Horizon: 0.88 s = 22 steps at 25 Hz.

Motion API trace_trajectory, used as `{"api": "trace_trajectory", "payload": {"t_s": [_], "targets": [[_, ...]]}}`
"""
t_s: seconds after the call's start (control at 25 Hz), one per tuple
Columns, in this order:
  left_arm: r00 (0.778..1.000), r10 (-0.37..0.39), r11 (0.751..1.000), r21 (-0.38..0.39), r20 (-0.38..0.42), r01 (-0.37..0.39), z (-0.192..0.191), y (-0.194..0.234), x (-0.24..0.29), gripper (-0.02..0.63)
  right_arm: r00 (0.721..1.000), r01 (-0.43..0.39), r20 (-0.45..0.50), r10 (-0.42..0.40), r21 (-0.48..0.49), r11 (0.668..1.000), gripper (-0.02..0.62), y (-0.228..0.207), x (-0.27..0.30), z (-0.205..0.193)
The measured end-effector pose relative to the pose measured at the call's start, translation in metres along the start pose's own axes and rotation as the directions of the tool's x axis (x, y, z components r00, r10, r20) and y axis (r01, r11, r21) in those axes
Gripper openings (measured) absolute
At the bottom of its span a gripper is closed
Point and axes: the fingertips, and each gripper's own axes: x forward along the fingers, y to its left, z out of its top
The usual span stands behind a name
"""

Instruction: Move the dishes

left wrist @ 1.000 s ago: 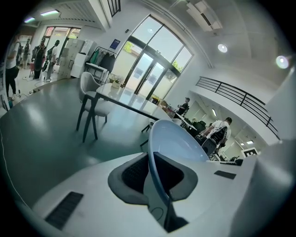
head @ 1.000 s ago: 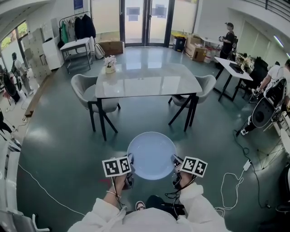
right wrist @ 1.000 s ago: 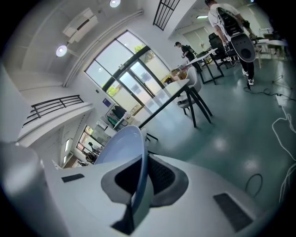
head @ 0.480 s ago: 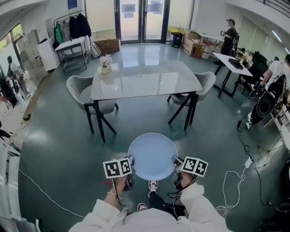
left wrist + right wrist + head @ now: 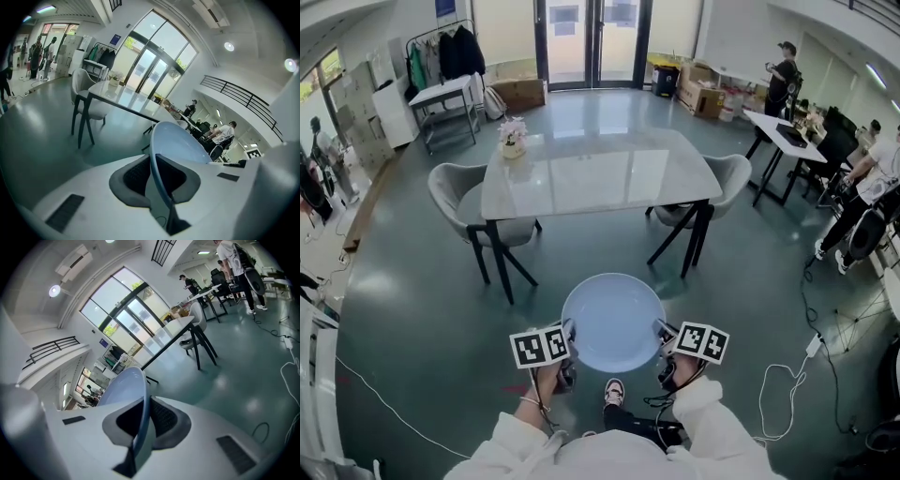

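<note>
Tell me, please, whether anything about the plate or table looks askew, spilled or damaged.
Nothing stands out: the plate looks intact, held at opposite edges by the left gripper and right gripper; the table looks tidy.

Round pale-blue shallow plate (image 5: 612, 322): empty, glossy, held level above the floor, rim clamped at its left and right edges.

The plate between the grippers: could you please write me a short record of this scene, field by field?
plate: pale blue, round, held in the air over the floor
left gripper: shut on the plate's left rim
right gripper: shut on its right rim
table: ahead, glossy top, flower pot on its far left corner
chairs: one at each end of the table
</note>
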Motion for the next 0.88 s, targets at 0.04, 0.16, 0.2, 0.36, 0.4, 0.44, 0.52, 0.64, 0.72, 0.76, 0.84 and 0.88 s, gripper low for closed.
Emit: {"api": "trace_trajectory", "payload": {"t_s": [0.04, 0.16, 0.2, 0.36, 0.4, 0.44, 0.52, 0.64, 0.72, 0.76, 0.84, 0.88], "targets": [[1.000, 0.000, 1.000, -0.002, 0.002, 0.000, 0.007, -0.001, 0.004, 0.034, 1.000, -0.001, -0.004, 0.001, -0.002, 1.000, 0.071, 0.001, 0.004, 0.007], [1.000, 0.001, 1.000, -0.008, 0.006, -0.001, 0.025, -0.003, 0.019, 0.034, 1.000, 0.000, -0.012, 0.000, -0.008, 1.000, 0.071, 0.002, 0.018, 0.029], [1.000, 0.001, 1.000, -0.011, 0.007, -0.001, 0.030, -0.004, 0.025, 0.034, 1.000, 0.000, -0.014, 0.000, -0.010, 1.000, 0.071, 0.001, 0.022, 0.036], [1.000, 0.005, 1.000, -0.018, 0.008, -0.004, 0.047, -0.011, 0.049, 0.034, 1.000, 0.001, -0.024, -0.001, -0.010, 1.000, 0.071, -0.006, 0.037, 0.061], [1.000, 0.004, 1.000, -0.018, 0.006, -0.004, 0.050, -0.012, 0.055, 0.034, 1.000, 0.001, -0.026, -0.001, -0.008, 1.000, 0.071, -0.008, 0.041, 0.067], [1.000, 0.004, 1.000, -0.018, 0.004, -0.004, 0.054, -0.014, 0.061, 0.034, 1.000, 0.002, -0.026, -0.002, -0.007, 1.000, 0.071, -0.011, 0.044, 0.073], [1.000, 0.004, 1.000, -0.018, 0.002, -0.004, 0.061, -0.017, 0.072, 0.034, 1.000, 0.003, -0.026, -0.003, -0.008, 1.000, 0.071, -0.015, 0.052, 0.085], [1.000, 0.004, 1.000, -0.017, 0.005, -0.004, 0.073, -0.023, 0.089, 0.034, 1.000, -0.003, -0.024, 0.002, -0.011, 1.000, 0.071, -0.019, 0.060, 0.105], [1.000, 0.005, 1.000, -0.014, 0.007, -0.004, 0.080, -0.028, 0.100, 0.034, 1.000, -0.005, -0.021, 0.005, -0.009, 1.000, 0.071, -0.025, 0.065, 0.117], [1.000, 0.006, 1.000, -0.012, 0.008, -0.006, 0.084, -0.031, 0.106, 0.034, 1.000, -0.007, -0.020, 0.007, -0.006, 1.000, 0.071, -0.028, 0.068, 0.123], [1.000, 0.006, 1.000, -0.006, 0.009, -0.006, 0.092, -0.035, 0.117, 0.034, 1.000, -0.011, -0.017, 0.011, 0.000, 1.000, 0.071, -0.032, 0.073, 0.134], [1.000, 0.005, 1.000, -0.003, 0.008, -0.005, 0.095, -0.038, 0.122, 0.034, 1.000, -0.013, -0.016, 0.013, 0.004, 1.000, 0.071, -0.034, 0.075, 0.139]]}}
